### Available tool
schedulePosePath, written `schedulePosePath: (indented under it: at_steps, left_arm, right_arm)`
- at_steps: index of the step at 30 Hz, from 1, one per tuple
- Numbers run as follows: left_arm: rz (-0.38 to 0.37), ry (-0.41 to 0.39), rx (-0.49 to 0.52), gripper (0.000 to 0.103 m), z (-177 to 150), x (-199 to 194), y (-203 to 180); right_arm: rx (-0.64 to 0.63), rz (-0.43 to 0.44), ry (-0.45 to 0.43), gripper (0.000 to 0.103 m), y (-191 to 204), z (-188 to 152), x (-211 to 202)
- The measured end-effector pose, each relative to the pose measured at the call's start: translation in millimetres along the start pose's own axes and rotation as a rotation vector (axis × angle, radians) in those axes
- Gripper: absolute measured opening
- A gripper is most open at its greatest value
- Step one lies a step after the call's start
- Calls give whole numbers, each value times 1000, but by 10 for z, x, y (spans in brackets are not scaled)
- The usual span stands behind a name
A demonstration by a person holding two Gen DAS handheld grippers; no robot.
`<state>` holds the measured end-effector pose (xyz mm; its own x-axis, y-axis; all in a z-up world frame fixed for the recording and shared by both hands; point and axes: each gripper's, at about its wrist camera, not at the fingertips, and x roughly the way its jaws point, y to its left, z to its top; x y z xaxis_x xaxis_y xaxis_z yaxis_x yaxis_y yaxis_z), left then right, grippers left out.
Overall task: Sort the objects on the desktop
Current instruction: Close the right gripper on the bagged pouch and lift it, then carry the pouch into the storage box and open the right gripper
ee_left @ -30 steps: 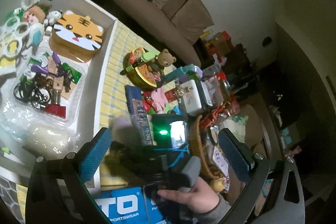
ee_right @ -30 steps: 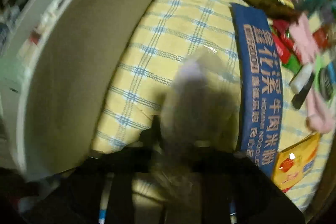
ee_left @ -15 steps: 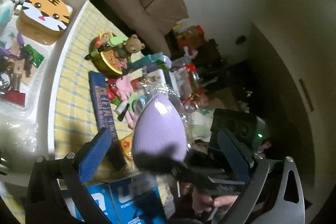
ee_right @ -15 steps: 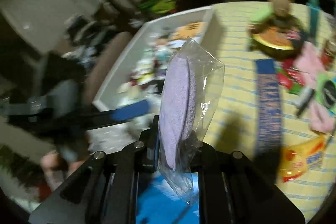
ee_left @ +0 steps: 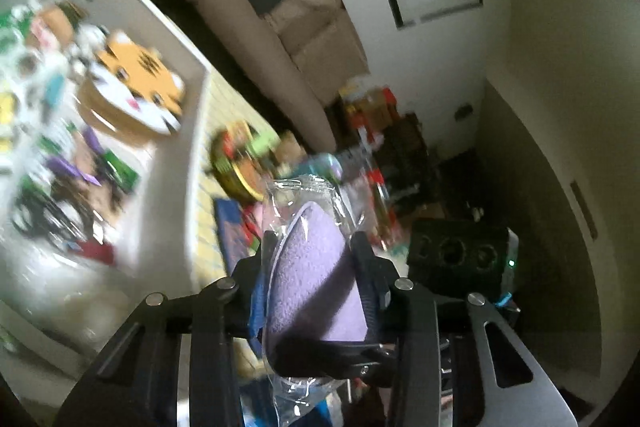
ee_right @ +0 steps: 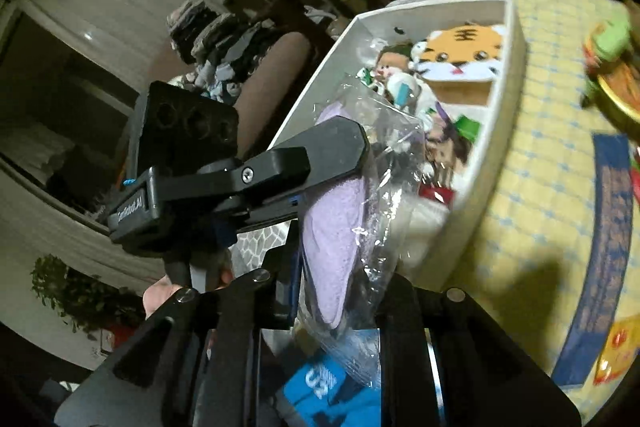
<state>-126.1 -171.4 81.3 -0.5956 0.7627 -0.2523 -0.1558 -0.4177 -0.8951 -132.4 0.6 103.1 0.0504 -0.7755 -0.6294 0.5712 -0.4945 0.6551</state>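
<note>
A purple sponge pad in a clear plastic bag (ee_left: 312,287) is held up in the air near the front corner of the white tray (ee_left: 196,147). My left gripper (ee_left: 312,247) is closing, and its blue pads press the pad's upper half from both sides. My right gripper (ee_right: 340,279) grips the lower end of the same purple pad (ee_right: 332,227), and its jaws are starting to open. In the right wrist view the left gripper (ee_right: 320,183) comes in from the left across the pad. A hand (ee_right: 160,295) holds its grip.
The white tray (ee_right: 512,39) holds a tiger-face box (ee_right: 464,55), small dolls and trinkets. On the yellow checked cloth (ee_right: 540,107) lie a long blue noodle packet (ee_right: 608,227) and a pile of snacks and toys. A blue box (ee_right: 320,383) sits below the grippers.
The right gripper lifted the bagged purple pad off the cloth and swung it towards the tray. The left gripper, wide open before, moved in and closed on the pad.
</note>
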Motion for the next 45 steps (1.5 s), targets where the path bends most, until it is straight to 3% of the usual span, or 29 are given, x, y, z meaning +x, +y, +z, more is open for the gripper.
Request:
schedulePosePath:
  at_steps: [5, 8, 11, 20, 22, 25, 27, 29, 37, 40, 45]
  left_arm:
    - [74, -62, -28, 44, 272, -190, 382]
    - [207, -96, -67, 63, 342, -293, 657]
    - [275, -104, -116, 63, 377, -344, 898]
    - [300, -79, -130, 63, 380, -258, 1104]
    - [316, -64, -133, 63, 368, -205, 1147]
    - [342, -54, -128, 63, 345, -162, 1144]
    - [337, -54, -128, 66, 344, -167, 1124]
    - [348, -55, -120, 66, 342, -174, 1105]
    - [355, -70, -123, 66, 334, -245, 1077]
    - [352, -66, -122, 66, 323, -245, 1061]
    - [348, -66, -124, 66, 316, -251, 1040]
  right_arm:
    - [-41, -66, 88, 16, 73, 421, 534]
    - [-47, -117, 139, 16, -18, 551, 873]
    - [-35, -162, 178, 16, -199, 640, 1164]
    - [-16, -274, 260, 19, -574, 722, 1736]
    - [0, -296, 265, 21, -637, 703, 1757]
    - [21, -330, 257, 51, -699, 693, 1695]
    - [4, -340, 244, 51, -661, 704, 1633]
    - [-50, -407, 222, 55, -561, 710, 1523]
    - [-71, -486, 135, 51, -468, 667, 1063]
    - [-96, -508, 174, 38, -486, 632, 1126]
    - [-142, -605, 208, 38, -481, 614, 1386]
